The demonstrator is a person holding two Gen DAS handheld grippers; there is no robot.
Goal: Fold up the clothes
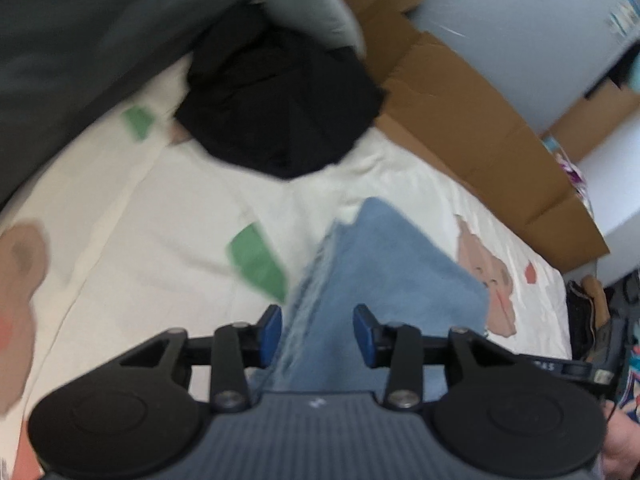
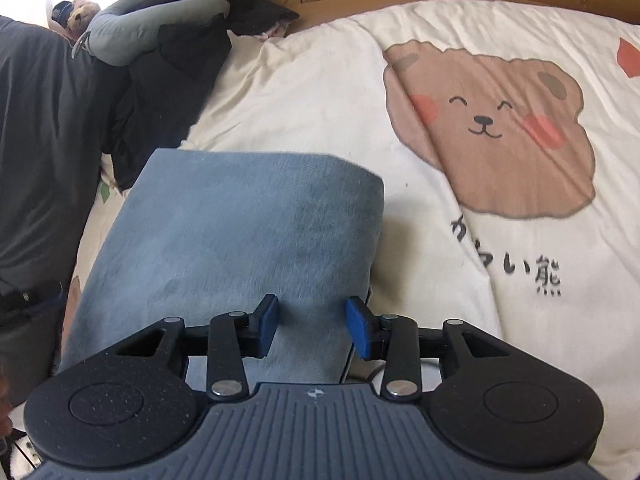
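**Left gripper over folded denim**

The left gripper points down at a folded piece of light blue denim, its blue pads standing apart on either side of the fabric's frayed edge, not pressing it. The denim lies on a cream bedspread printed with green patches and brown bear shapes. Beyond it sits a heap of black clothing, with grey garments behind. Flattened brown cardboard runs along the bed's far side. The picture is blurred.

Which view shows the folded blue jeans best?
The right wrist view: the folded blue jeans fill the middle, fold edge sharp. The left wrist view shows the jeans blurred, mostly a narrow strip with a frayed edge.
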